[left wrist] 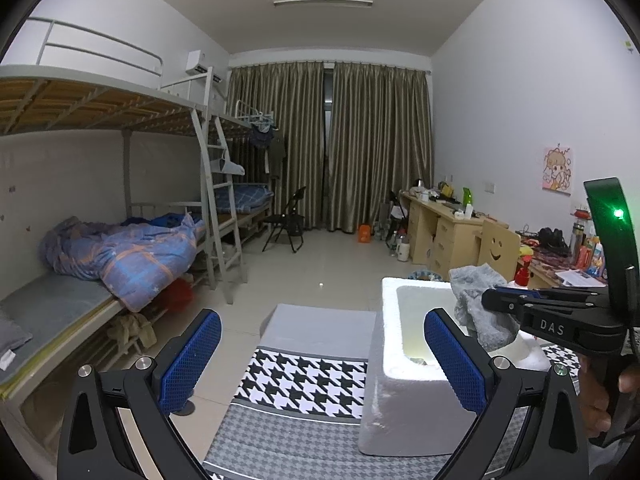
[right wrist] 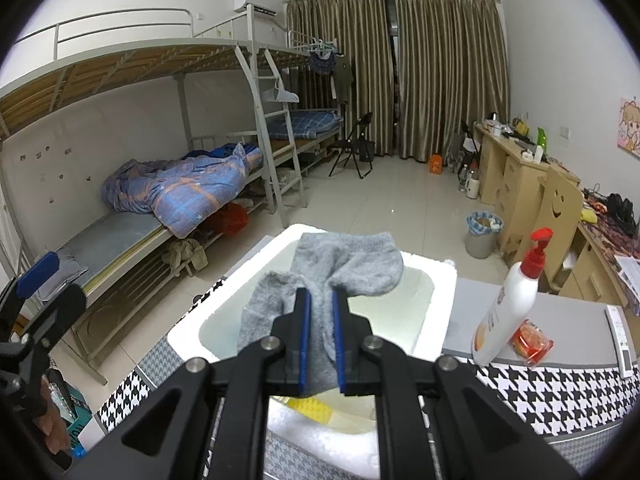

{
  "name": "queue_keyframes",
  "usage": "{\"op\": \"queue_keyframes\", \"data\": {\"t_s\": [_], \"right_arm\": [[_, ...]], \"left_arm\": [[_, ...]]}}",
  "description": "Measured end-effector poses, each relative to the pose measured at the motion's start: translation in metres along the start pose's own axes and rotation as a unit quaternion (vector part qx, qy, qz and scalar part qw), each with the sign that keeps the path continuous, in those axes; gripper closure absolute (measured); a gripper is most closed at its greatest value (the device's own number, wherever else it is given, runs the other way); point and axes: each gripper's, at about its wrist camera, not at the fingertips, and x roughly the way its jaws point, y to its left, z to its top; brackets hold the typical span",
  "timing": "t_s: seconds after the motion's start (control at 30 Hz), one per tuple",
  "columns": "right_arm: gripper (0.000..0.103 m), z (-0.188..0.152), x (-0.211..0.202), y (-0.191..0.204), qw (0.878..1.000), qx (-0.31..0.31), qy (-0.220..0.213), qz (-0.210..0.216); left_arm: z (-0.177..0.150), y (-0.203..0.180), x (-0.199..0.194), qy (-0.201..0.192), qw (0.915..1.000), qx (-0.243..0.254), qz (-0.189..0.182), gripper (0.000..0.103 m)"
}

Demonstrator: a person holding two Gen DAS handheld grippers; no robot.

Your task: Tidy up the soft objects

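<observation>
My right gripper (right wrist: 321,300) is shut on a grey sock (right wrist: 344,268) and holds it above the open white foam box (right wrist: 440,280). In the left wrist view the sock (left wrist: 476,300) hangs from the right gripper (left wrist: 490,300) over the same box (left wrist: 404,400). My left gripper (left wrist: 322,356) is open and empty, its blue pads wide apart, to the left of the box above the houndstooth cloth (left wrist: 304,380). Something yellow lies in the box bottom (right wrist: 308,404).
A white pump bottle with a red top (right wrist: 508,304) and a red packet (right wrist: 530,342) stand on the table right of the box. A bunk bed with a blue quilt (left wrist: 124,256) is at the left. A desk, chair and bin (right wrist: 482,232) are at the right.
</observation>
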Motion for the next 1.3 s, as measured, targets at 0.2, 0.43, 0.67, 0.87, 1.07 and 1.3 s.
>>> {"op": "queue_keyframes", "data": {"t_s": [0.2, 0.43, 0.67, 0.87, 1.07, 1.3], "right_arm": [[0.088, 0.0, 0.007, 0.002, 1.0, 0.0, 0.011, -0.002], [0.043, 0.004, 0.019, 0.007, 0.999, -0.013, 0.029, -0.001], [0.029, 0.004, 0.01, 0.007, 1.0, -0.012, 0.015, 0.003], [0.027, 0.0, -0.003, 0.007, 1.0, -0.011, 0.003, 0.007], [0.014, -0.005, -0.023, 0.007, 1.0, -0.002, -0.021, 0.006], [0.011, -0.009, -0.043, -0.001, 0.999, 0.014, -0.044, -0.006]], "left_arm": [[-0.002, 0.005, 0.0, 0.002, 1.0, -0.002, 0.002, 0.001], [-0.005, 0.013, -0.003, 0.003, 1.0, -0.007, 0.006, 0.001], [-0.006, 0.014, -0.005, 0.004, 1.0, -0.007, 0.005, 0.001], [-0.003, 0.009, -0.009, -0.001, 1.0, -0.003, 0.001, 0.001], [-0.001, 0.002, -0.013, -0.006, 0.9999, 0.001, -0.012, 0.001], [0.001, -0.01, -0.021, -0.011, 0.9996, 0.01, -0.022, 0.001]]}}
